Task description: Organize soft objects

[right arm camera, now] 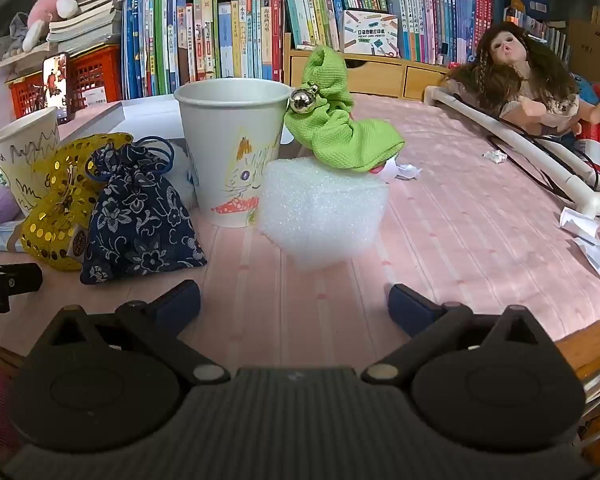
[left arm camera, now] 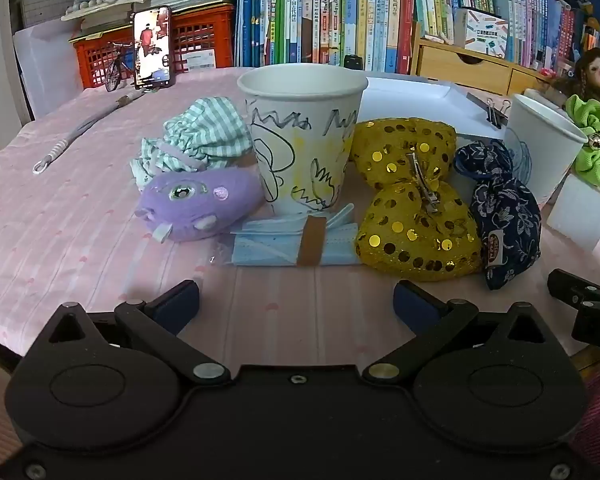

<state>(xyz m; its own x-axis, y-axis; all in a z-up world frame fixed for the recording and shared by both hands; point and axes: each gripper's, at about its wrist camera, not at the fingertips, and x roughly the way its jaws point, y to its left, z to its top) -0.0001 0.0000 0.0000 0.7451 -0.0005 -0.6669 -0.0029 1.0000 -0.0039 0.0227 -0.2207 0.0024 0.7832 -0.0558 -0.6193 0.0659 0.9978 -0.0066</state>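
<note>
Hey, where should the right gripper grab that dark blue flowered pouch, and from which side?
Grip the blue pouch at its cinched neck under the cord loops, probably from above: the neck is narrow, while the bulging body leans against the sequined bow. The right gripper is open and empty.

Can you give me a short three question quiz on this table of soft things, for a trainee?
1. True or false: the left claw is shut on the blue face mask.
2. Which lies directly against the navy floral pouch: A) the gold sequin bow, B) the doll, C) the phone?
3. What sits on top of the white foam block beside the cat cup?

Key
1. False; both claws stand open and empty, the right claw too.
2. A.
3. The green bow with a bell.
</note>
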